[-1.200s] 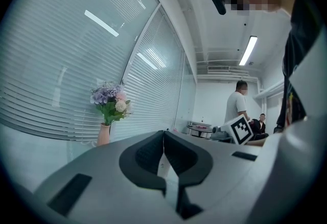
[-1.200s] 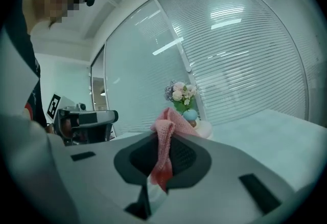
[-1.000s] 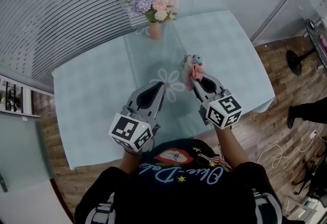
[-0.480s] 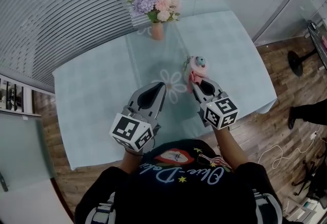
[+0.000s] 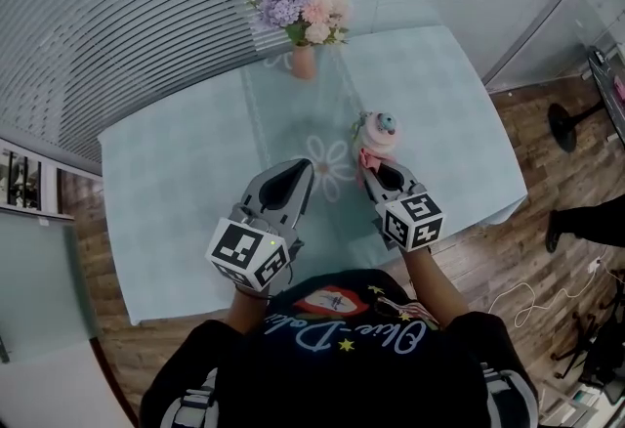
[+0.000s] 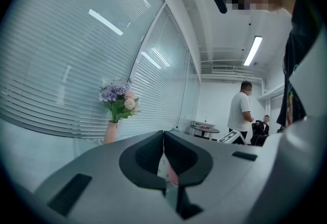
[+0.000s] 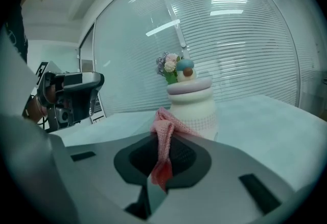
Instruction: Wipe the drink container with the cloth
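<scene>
Right tongs (image 5: 375, 168) clamp the pink cloth (image 7: 166, 131) just beside the drink container (image 5: 378, 135); left tongs (image 5: 301, 168) are pressed together

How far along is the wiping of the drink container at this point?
Done: the pink cloth is picked up, clamped in the right gripper. In hand: the cloth sits at the lower side of the drink container, which stands upright on the table; contact looks likely. Left: the wiping itself; no cleaned patch can be made out. The left gripper is shut on nothing, apart from the container.
</scene>
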